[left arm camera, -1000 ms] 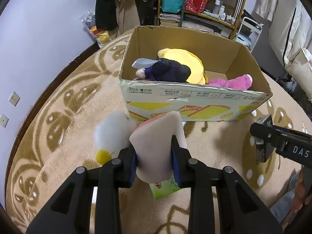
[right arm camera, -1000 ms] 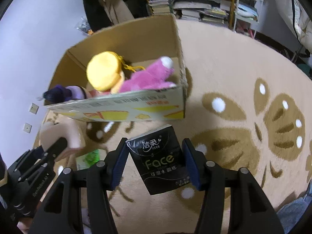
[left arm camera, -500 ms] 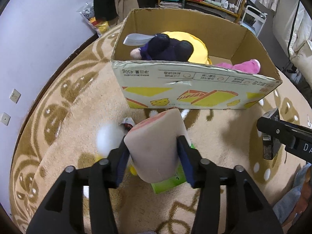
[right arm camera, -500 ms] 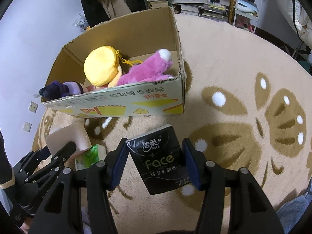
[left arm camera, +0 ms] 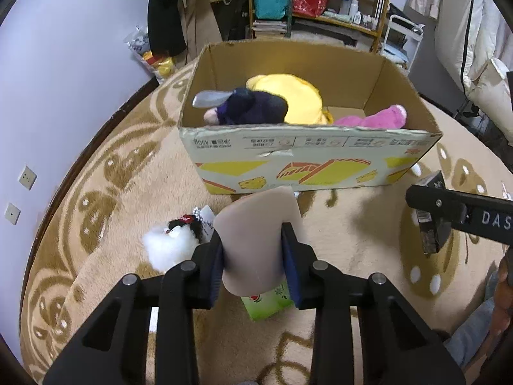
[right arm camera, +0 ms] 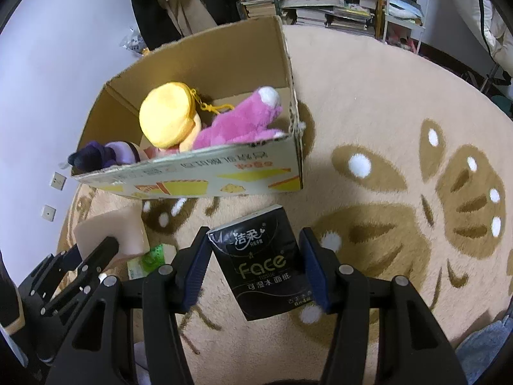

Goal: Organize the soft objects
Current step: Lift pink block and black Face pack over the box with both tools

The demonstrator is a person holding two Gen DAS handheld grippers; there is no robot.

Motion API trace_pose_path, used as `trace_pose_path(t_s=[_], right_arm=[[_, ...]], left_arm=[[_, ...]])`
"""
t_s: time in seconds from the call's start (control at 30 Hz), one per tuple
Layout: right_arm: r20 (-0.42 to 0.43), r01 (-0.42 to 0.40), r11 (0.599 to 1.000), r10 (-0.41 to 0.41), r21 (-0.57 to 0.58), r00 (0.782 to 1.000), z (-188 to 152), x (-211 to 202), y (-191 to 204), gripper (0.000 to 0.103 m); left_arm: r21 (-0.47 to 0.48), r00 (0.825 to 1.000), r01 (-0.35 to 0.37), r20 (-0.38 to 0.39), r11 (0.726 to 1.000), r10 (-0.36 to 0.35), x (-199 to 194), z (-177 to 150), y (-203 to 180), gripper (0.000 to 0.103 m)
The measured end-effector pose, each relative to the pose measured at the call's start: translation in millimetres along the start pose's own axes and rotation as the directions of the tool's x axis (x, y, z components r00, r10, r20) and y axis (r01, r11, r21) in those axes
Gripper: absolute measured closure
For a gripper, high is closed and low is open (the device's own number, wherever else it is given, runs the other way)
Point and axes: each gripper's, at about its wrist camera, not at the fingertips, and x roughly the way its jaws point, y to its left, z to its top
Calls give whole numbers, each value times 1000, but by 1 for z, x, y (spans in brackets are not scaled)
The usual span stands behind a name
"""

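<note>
My left gripper has a beige foam block between its pads, and its jaws are closing on it; the block hangs just in front of the cardboard box. My right gripper is shut on a black tissue pack, above the rug to the right of the left one. Inside the box lie a yellow plush, a dark purple plush and a pink plush. A white fluffy toy rests on the rug left of my left fingers. A green packet lies under the block.
The box stands on a round beige rug with brown patterns. A pale wall with sockets runs along the left. Shelves with books and bags and hanging clothes stand behind the box. A trouser leg shows at the lower right.
The left jaws spread wider around the foam block, then squeezed in again. The white fluffy toy, blurred before, now lies still on the rug. The right gripper and tissue pack have not moved.
</note>
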Motion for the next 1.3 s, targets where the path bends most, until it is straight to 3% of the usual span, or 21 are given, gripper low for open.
trace_pose_path(t_s=[0.2,0.43,0.73,1.07,1.3], right_arm=[[42,-35,999,36,-25,998,-1,-17,7,44],[139,-55,995,66,-84,988,-2,-45,22,44],[287,-88,990,118,-114,951,6,-71,29,44],[421,-111,983,165,-149,892,22,-85,37,44],[444,-80,985,142,-155,885,40,-73,39,44]], left_arm=[[-24,998,14,54,1000,-12,-24,1,4,73],[-34,988,-26,149,999,31,-53,2,10,73],[-33,964,-44,259,999,51,-76,9,13,73],[-32,931,-53,359,998,61,-89,29,19,74],[-19,909,-73,409,997,75,-86,55,26,74]])
